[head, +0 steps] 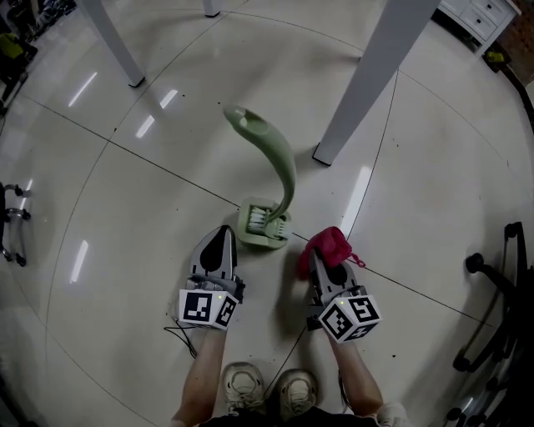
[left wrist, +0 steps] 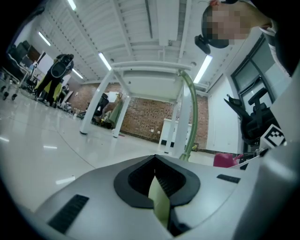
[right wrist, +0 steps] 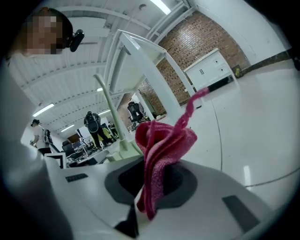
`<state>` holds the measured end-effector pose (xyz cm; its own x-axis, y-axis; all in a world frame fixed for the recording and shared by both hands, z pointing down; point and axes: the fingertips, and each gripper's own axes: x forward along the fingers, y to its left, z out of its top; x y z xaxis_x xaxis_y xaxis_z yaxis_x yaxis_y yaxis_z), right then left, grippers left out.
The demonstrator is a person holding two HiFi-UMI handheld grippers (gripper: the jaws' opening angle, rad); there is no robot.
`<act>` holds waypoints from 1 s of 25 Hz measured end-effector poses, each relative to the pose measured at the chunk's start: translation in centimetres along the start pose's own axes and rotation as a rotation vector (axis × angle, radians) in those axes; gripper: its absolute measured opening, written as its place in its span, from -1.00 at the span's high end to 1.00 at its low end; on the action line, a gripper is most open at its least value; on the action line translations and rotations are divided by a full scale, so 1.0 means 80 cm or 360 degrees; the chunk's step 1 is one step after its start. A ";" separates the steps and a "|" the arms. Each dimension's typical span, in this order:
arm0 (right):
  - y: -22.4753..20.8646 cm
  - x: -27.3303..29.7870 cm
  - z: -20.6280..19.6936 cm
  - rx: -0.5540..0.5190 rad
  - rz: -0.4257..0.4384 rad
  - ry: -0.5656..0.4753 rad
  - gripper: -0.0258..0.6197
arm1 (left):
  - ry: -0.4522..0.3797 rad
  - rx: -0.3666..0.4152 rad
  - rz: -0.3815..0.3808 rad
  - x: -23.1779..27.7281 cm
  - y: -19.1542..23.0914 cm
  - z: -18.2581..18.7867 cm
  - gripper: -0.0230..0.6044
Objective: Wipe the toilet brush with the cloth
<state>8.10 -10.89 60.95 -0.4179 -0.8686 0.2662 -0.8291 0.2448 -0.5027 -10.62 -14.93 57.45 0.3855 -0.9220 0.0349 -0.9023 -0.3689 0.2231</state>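
Note:
A pale green toilet brush (head: 284, 163) with a long curved handle stands in its holder (head: 263, 227) on the glossy floor. My left gripper (head: 221, 232) lies low just left of the holder, apart from it, its jaws shut with nothing seen in them. In the left gripper view (left wrist: 157, 185) the brush handle (left wrist: 191, 117) rises ahead to the right. My right gripper (head: 321, 257) is just right of the holder, shut on a red cloth (head: 327, 246) that bunches over its tips. In the right gripper view (right wrist: 145, 187) the cloth (right wrist: 161, 145) sticks up from the jaws, with the handle (right wrist: 110, 110) to the left.
White table legs (head: 367, 79) (head: 113, 42) stand beyond the brush. A white drawer unit (head: 480, 17) is at the far right corner. Chair bases sit at the right (head: 501, 292) and left (head: 12, 225) edges. The person's shoes (head: 263, 388) are behind the grippers.

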 end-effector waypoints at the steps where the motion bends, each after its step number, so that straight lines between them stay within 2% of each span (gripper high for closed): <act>1: 0.008 -0.003 -0.009 -0.0018 0.0013 0.0021 0.82 | 0.0025 -0.0005 0.0010 0.000 0.004 -0.006 0.91; 6: 0.048 0.002 -0.054 -0.0181 0.0068 0.0136 0.82 | 0.0073 -0.0040 -0.0068 0.002 -0.011 -0.017 0.91; 10: 0.053 0.013 -0.052 -0.0346 0.0015 0.0138 0.82 | 0.0088 -0.0027 -0.0136 0.001 -0.024 -0.019 0.91; 14: 0.055 0.012 -0.047 -0.0403 -0.0021 0.0136 0.82 | 0.0030 0.0010 -0.0150 0.001 -0.020 -0.004 0.91; 18: 0.060 0.013 -0.052 -0.0480 -0.0036 0.0154 0.82 | 0.0013 0.0000 -0.0259 0.018 -0.021 0.005 0.91; 22: 0.082 0.021 -0.062 -0.0571 0.0017 0.0185 0.82 | -0.0006 0.0009 -0.0340 0.020 -0.041 0.007 0.91; 25: 0.104 0.029 -0.067 -0.0640 0.0082 0.0201 0.82 | -0.0029 -0.0048 -0.0360 0.020 -0.043 0.008 0.91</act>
<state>-1.76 -8.55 61.81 -0.4839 -0.7975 0.3603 -0.8745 0.4567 -0.1634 -7.00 -15.16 56.14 0.5737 -0.8182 -0.0370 -0.7869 -0.5632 0.2521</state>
